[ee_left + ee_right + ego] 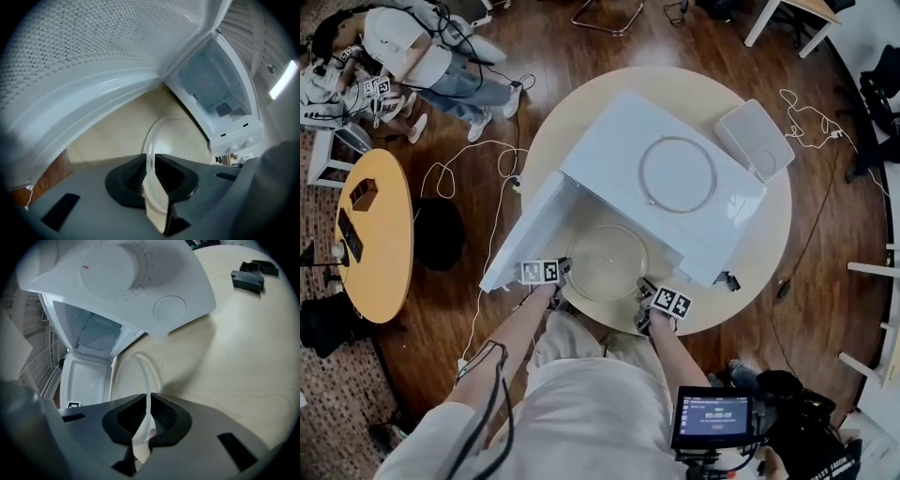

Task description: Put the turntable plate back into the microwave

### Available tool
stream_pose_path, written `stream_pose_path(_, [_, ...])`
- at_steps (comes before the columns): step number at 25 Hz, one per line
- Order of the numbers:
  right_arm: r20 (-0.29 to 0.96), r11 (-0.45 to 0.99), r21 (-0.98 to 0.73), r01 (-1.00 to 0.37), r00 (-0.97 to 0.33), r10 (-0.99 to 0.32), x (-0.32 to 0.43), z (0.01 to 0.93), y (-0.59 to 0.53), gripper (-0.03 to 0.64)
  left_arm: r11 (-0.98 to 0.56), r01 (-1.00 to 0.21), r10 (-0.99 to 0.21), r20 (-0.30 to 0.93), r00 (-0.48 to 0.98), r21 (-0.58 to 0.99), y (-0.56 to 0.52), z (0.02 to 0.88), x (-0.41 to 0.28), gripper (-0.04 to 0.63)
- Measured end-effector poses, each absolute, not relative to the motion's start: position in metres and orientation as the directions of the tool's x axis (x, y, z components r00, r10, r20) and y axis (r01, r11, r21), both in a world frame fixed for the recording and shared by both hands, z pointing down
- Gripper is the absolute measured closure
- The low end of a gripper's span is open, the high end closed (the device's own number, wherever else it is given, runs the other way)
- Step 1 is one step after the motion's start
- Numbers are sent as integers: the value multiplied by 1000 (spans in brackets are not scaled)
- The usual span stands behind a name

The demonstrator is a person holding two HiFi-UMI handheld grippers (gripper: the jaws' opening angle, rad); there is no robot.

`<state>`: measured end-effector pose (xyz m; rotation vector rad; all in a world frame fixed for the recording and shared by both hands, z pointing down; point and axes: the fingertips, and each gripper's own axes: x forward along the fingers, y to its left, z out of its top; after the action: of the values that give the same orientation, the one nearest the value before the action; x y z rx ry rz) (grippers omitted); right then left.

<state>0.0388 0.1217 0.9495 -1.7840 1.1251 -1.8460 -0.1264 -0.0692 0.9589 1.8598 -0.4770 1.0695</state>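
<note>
At lower centre of the head view, clear round glass turntable plate [607, 262], outside the white microwave oven [600, 150], just in front of its open cavity. Pinched at its left rim by the left hand-held gripper [151, 164] and at its right rim by the right hand-held gripper [149, 405], jaws of both closed on the thin glass edge. Open white door [525, 234] close at the plate's left; near edge of the round pale wooden desk [759, 253] just below. Thin ring [641, 175] on the oven top; white rounded rectangular box [755, 139] at upper right. All around, dark wood floor [825, 216]; smaller yellow round desk [380, 234] at far left.
</note>
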Motion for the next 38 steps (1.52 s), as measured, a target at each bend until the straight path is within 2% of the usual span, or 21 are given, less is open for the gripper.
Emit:
stream_pose_path(8, [612, -596, -791, -140, -194, -766, 28, 941, 126, 586, -440, -695, 87, 797, 598, 569, -73, 958, -132, 538])
stream_pose_path(15, [589, -582, -807, -100, -216, -779, 20, 928, 123, 589, -377, -699, 69, 771, 633, 607, -62, 959, -155, 531])
stream_pose_path(17, [585, -581, -809, -91, -215, -782, 18, 926, 122, 589, -332, -703, 60, 758, 649, 628, -53, 958, -164, 527])
stream_pose_path(23, [571, -574, -817, -53, -208, -794, 10, 920, 124, 589, -128, -651, 31, 659, 751, 748, -14, 952, -170, 438])
stream_pose_path(27, [564, -572, -820, -28, -212, -798, 3, 919, 122, 589, -54, -625, 36, 627, 778, 779, 4, 953, -166, 419])
stream_pose_path(36, [557, -571, -821, -5, -226, -799, -5, 914, 120, 589, 183, -519, -72, 538, 840, 835, -3, 947, -149, 422])
stream_pose_path(38, [556, -570, -821, 5, -218, -802, 3, 917, 121, 589, 206, -504, -78, 527, 846, 839, -4, 946, -145, 457])
